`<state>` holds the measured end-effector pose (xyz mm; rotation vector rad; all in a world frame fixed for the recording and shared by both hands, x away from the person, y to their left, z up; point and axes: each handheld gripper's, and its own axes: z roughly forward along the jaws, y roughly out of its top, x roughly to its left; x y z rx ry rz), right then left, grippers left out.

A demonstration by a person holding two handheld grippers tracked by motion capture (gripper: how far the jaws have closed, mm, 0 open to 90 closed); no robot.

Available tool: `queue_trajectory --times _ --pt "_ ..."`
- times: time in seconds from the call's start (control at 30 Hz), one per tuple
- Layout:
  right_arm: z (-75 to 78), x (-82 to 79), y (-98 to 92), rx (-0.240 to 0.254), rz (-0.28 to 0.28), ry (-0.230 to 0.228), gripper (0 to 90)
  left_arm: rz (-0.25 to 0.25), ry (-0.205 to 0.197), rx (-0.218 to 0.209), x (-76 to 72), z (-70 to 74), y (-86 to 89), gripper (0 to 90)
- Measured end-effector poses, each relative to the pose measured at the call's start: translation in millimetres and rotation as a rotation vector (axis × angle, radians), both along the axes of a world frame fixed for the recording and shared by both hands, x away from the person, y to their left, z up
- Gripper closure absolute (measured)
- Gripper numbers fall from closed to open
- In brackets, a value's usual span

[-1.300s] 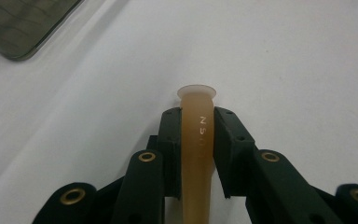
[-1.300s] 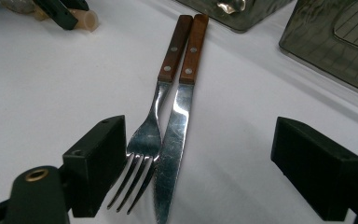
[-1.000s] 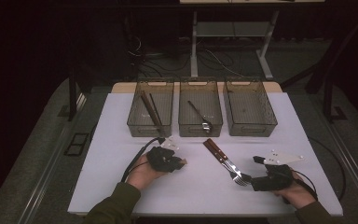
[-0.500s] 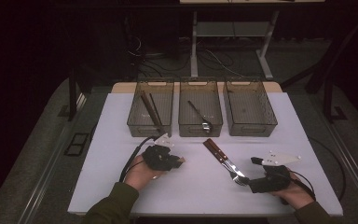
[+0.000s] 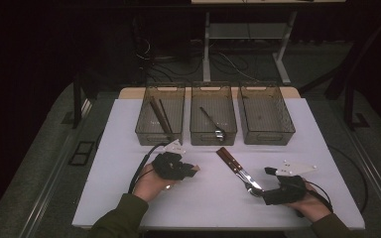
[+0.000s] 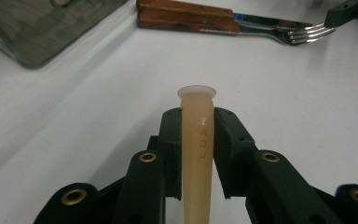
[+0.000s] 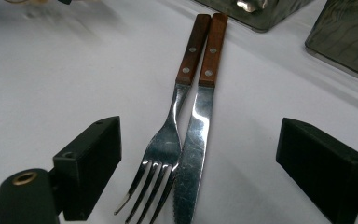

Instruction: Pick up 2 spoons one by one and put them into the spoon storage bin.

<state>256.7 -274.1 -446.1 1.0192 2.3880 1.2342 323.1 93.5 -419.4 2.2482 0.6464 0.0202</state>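
While three bins (image 5: 213,116) line the far edge of the white table (image 5: 129,148), right gripper (image 7: 198,172) jaws spread around fork (image 7: 165,144) and knife (image 7: 193,140) lying touching side by side, left gripper (image 6: 196,140) pinching a pale tapered tube (image 6: 197,140).

White table (image 5: 129,129): three bins (image 5: 213,115), fork (image 7: 164,154), knife (image 7: 193,154).

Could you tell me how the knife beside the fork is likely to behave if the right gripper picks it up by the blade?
The knife looks like polished steel, so probably stiff but slippery between the pads. It lies flat, touching the fork, so the open right gripper may well nudge or catch both. The wooden handle could make it tip handle-down.
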Motion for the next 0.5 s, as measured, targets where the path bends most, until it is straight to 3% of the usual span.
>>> queue_trajectory --times 0.23,0.5 --pt "0.4 -2.2 0.9 -0.003 0.002 -0.001 13.9 0.002 -0.004 0.012 0.9 1.8 -3.6 73.5" --pt "0.6 -1.6 0.5 -0.006 0.004 -0.01 13.9 0.009 -0.006 -0.014 11.7 14.3 -12.4 73.5"
